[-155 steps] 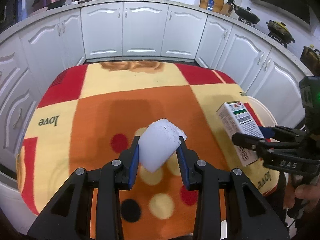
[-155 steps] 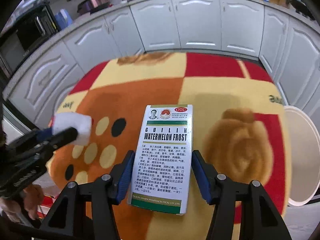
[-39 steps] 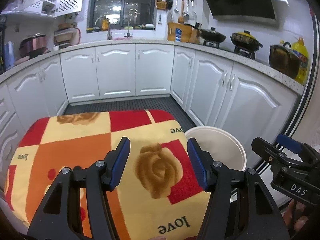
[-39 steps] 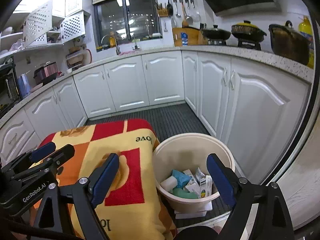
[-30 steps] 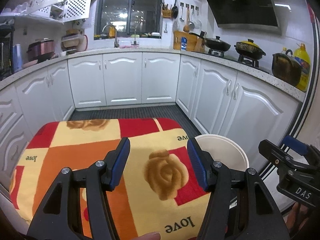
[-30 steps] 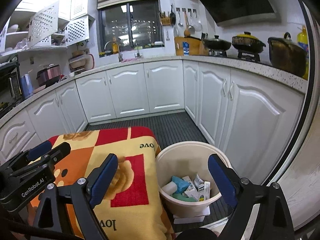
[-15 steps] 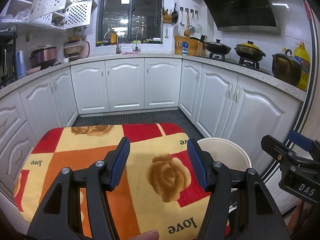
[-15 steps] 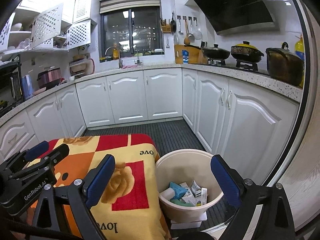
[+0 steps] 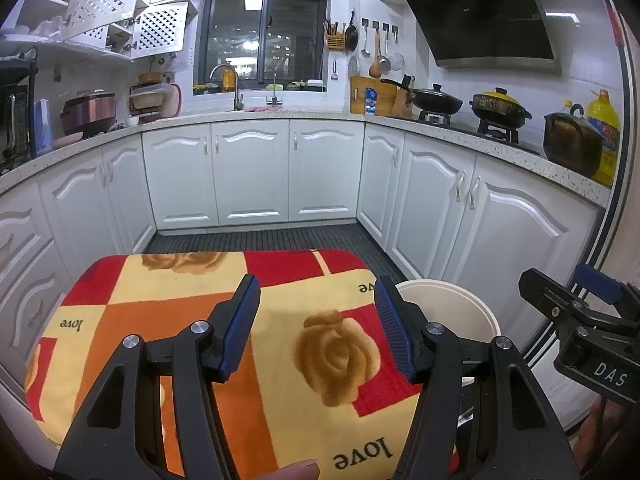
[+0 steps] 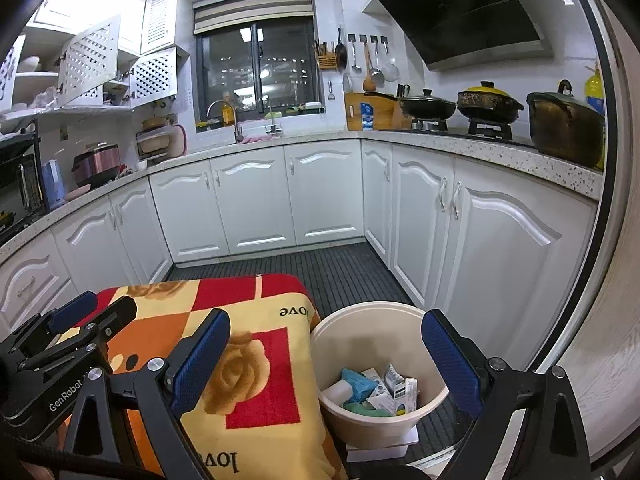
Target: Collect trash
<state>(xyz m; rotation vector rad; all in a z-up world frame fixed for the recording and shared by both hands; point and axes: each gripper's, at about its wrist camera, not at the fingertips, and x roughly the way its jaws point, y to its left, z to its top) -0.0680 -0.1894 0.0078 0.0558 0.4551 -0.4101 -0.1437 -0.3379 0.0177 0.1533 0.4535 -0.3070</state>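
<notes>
Far left, a rice cooker sits on the counter under open lattice doors, and white cabinets wrap the whole far side. Nearer, the left gripper hangs over the blanket, jaws spread apart with only the rose print showing between them. A fingertip pokes in at the near edge. Moving right, the bin stands on the dark floor just beside the blanket's right edge, perched on a flat white base. The trash lies at its bottom: a white roll, a blue piece, small printed cartons. Above it, the right gripper is spread very wide, nothing between the pads, its jaws having just been opening; one finger is over the blanket, the other right of the bin. Far right, pots line the stove under the black hood.
</notes>
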